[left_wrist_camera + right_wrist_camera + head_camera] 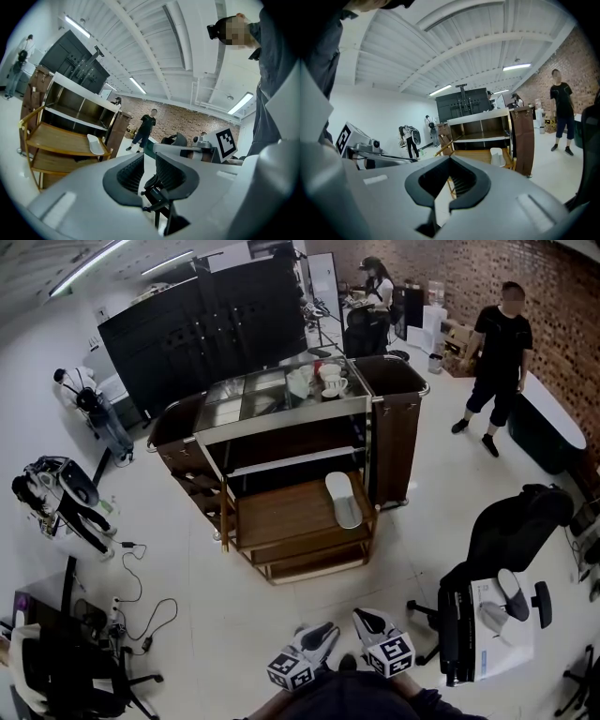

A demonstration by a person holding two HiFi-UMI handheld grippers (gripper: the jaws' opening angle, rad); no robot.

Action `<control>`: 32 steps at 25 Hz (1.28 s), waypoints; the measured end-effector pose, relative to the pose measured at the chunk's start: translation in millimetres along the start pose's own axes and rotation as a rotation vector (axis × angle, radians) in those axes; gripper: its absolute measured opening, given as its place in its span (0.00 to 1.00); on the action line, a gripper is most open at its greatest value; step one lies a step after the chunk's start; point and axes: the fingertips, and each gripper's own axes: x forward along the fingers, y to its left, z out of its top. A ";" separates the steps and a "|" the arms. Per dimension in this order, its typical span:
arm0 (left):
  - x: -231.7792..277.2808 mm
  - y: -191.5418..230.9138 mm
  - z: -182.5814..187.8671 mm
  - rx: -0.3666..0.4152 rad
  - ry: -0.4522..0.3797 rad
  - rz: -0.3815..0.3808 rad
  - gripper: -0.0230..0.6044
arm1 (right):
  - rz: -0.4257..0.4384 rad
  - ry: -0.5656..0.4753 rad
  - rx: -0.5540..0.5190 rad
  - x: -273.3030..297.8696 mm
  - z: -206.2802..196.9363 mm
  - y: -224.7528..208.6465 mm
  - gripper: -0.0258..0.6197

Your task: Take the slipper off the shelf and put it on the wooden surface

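The white slipper (343, 500) lies flat on the wooden surface (281, 512) of the cart, along its right edge, with its length running from the front edge towards the back. The metal shelf (291, 463) just above shows nothing on it from the head view. Judged by this, the slipper is already where the task wants it, and its place by the edge looks like a set-down made from that open side without reaching deep under the shelf. Both tools are held low and close to the person's body, well apart from the cart, which suits a pause with nothing to carry. The left gripper (323, 632) has its jaws partly spread and nothing stands between them; only floor and a chair base show through the gap. The right gripper (367, 618) has its jaws pressed together, also empty. Both point roughly towards the cart, so the slipper shows in each gripper view at the far right corner of the wood.
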 end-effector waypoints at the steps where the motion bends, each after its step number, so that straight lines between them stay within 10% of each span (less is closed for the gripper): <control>1: 1.0 -0.4 0.3 0.001 0.001 -0.002 0.19 | 0.000 0.002 -0.002 0.0 0.8 -0.6 0.04; 32: 14.4 19.8 7.7 -0.007 0.005 0.001 0.18 | -0.007 0.021 -0.019 17.3 4.0 -13.7 0.04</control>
